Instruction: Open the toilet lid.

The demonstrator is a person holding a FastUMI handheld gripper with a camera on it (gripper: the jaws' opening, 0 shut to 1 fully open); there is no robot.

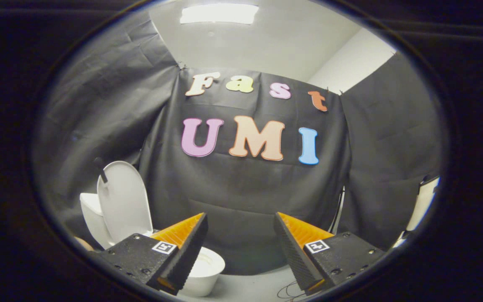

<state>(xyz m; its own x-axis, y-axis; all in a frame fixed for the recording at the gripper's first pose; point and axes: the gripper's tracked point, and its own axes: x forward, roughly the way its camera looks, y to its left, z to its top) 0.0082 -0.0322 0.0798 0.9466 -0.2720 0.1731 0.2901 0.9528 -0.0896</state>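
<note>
Tool (240,222): two-finger type, fingers spread wide apart with an open gap between them, nothing held or touched. Left finger (185,247): black ribbed inner pad, orange wedge behind, black mount carrying a square marker. Right finger (294,247): same build, mirrored. Both tips angle upward and slightly inward.

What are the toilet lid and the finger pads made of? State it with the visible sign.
Toilet lid: looks like glossy white plastic; smooth, thin, evenly lit, standing raised.
Finger pads of the open hand-held gripper: probably orange rubber or printed plastic; fine ribbing shows.
</note>
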